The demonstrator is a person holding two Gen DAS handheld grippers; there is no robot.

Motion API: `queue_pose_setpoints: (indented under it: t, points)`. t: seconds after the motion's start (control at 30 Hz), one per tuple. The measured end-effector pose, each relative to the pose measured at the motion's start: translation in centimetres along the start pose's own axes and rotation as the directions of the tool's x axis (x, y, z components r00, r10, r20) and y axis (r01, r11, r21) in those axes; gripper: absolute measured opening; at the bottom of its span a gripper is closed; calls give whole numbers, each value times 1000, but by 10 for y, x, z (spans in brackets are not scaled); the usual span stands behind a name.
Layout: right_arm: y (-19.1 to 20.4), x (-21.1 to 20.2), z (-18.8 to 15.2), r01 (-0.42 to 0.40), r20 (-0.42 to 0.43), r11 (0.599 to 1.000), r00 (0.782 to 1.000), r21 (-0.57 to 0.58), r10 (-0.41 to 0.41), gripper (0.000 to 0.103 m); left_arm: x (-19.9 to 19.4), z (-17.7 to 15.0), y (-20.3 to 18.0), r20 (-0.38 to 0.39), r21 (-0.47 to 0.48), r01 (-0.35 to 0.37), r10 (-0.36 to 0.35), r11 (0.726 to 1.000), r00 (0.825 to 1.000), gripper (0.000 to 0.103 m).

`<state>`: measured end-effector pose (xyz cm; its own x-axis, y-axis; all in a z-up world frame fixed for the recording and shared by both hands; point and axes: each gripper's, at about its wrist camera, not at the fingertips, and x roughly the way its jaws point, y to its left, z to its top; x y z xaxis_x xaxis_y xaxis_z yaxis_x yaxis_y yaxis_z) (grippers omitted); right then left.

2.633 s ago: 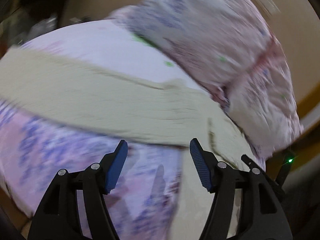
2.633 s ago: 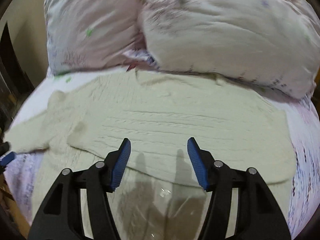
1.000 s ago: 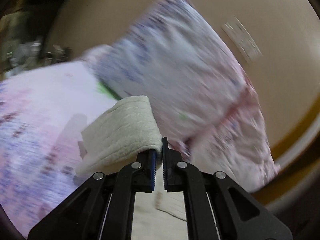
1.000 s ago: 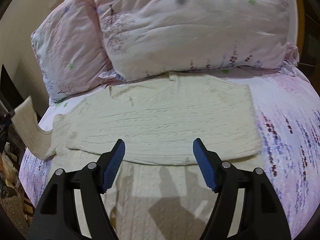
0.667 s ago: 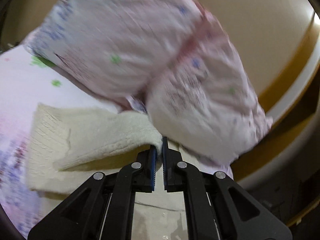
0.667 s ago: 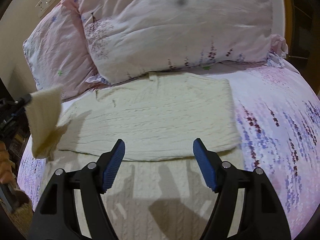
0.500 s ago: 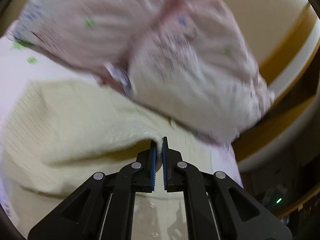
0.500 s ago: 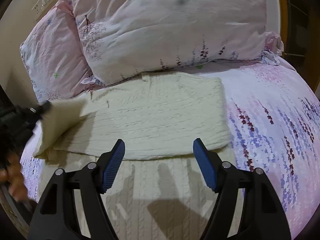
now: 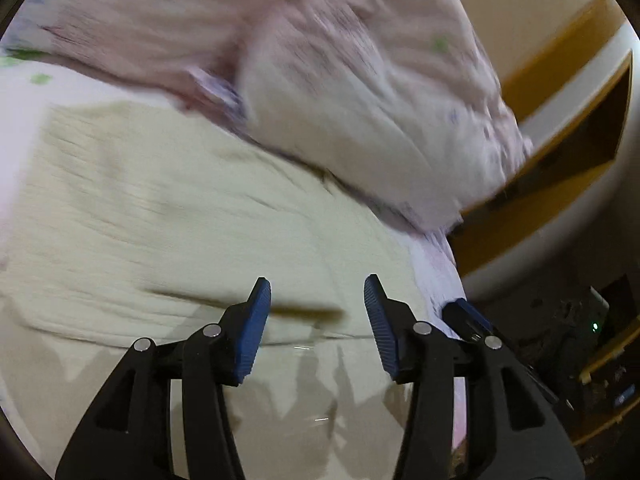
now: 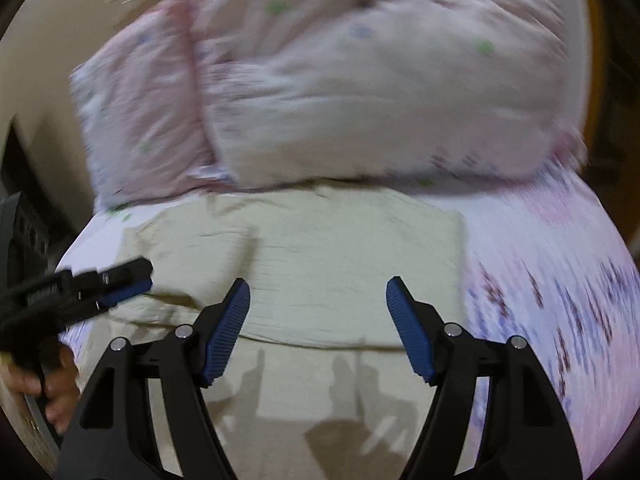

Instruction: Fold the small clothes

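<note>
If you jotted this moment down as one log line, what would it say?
stage: sleeve folded in | left gripper: opening, nothing between jaws | right gripper: open, empty | sweater: flat on bed

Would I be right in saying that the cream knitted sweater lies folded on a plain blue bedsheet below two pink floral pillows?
Not quite: the bedsheet is pinkish-white with purple flower prints, as the right wrist view shows. The cream knitted sweater does lie folded below the two pink floral pillows.

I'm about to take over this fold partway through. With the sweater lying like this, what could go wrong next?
The left claw is opening just above the cream sweater; knit may snag on its pads and drag the fold open. The folded-in sleeve lies loose and could slide back. The pillows crowd the collar edge.
</note>
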<state>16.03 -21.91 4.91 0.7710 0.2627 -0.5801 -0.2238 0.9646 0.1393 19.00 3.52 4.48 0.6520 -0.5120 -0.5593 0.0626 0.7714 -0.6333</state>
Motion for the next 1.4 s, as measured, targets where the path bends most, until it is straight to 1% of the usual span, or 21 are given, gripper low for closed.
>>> queue_pose_setpoints:
  t: [0.1, 0.17, 0.23, 0.37, 0.43, 0.53, 0.57, 0.6, 0.63, 0.67, 0.73, 0.83, 0.93, 1.0, 1.03, 1.13, 1.2, 1.27, 1.3, 1.37, 1.4]
  points:
    - [46, 7, 4, -88, 6, 982, 996, -168, 90, 70, -29, 8, 49, 43, -111, -80, 86, 991, 995, 49]
    - [75, 16, 3, -138, -13, 956, 990, -260, 139, 64, -36, 9, 71, 42, -165, -111, 120, 980, 992, 49]
    - [112, 32, -1, -182, -55, 907, 983, -380, 174, 59, -37, 9, 87, 26, -191, -142, 149, 971, 988, 49]
    - [163, 63, -14, -165, -101, 829, 986, -534, 131, 54, -30, 3, 105, -15, -227, -159, 160, 961, 987, 47]
    - [173, 77, -18, -155, -121, 812, 987, -563, 105, 53, -31, 2, 109, -9, -229, -153, 155, 961, 988, 45]
    - [178, 99, -24, -133, -151, 809, 987, -573, 55, 51, -32, 3, 112, -12, -230, -138, 139, 963, 990, 45]
    - [177, 106, -25, -120, -160, 814, 986, -569, 34, 43, -32, 3, 113, -13, -231, -133, 134, 964, 991, 45]
    - [176, 111, -25, -120, -169, 821, 985, -559, 29, 40, -33, 2, 115, -13, -232, -129, 130, 964, 991, 45]
    - [173, 114, -23, -134, -180, 834, 983, -536, 42, 34, -33, 2, 115, -13, -231, -126, 126, 965, 992, 45]
    - [169, 113, -21, -153, -182, 854, 981, -497, 70, 21, -33, 2, 115, -13, -229, -124, 124, 966, 992, 45]
    - [162, 108, -14, -172, -177, 881, 979, -440, 103, 9, -32, 3, 115, -12, -228, -122, 123, 966, 992, 45]
    - [142, 95, -1, -205, -144, 927, 975, -314, 167, 5, -32, 2, 115, -12, -229, -125, 126, 965, 992, 45]
    - [113, 75, 10, -155, -51, 968, 988, -197, 148, 5, -31, 3, 114, -12, -229, -126, 127, 965, 992, 46]
    - [78, 57, 16, -129, 16, 990, 991, -55, 130, 5, -31, 3, 114, -12, -227, -126, 127, 966, 992, 46]
    - [52, 44, 16, -110, 56, 993, 993, 51, 107, 5, -32, 2, 114, -12, -224, -128, 128, 966, 992, 46]
    - [-1, 24, 5, -53, 102, 965, 994, 257, 27, 5, -32, 2, 112, -11, -214, -127, 128, 969, 992, 49]
    - [-36, 19, -14, -3, 65, 922, 998, 386, -24, 6, -31, 2, 109, -11, -206, -126, 126, 970, 992, 52]
    - [-59, 29, -34, 28, -45, 892, 999, 451, -9, 14, -31, 2, 106, -14, -191, -129, 128, 973, 992, 55]
    - [-67, 32, -40, 37, -73, 876, 997, 480, -3, 17, -31, 2, 105, -16, -187, -128, 127, 974, 992, 58]
    - [-89, 31, -50, 24, -82, 821, 996, 570, 28, 37, -35, 0, 104, -19, -187, -120, 119, 975, 993, 61]
    - [-97, 29, -52, 8, -67, 799, 997, 601, 40, 40, -38, -1, 104, -20, -188, -114, 112, 976, 993, 63]
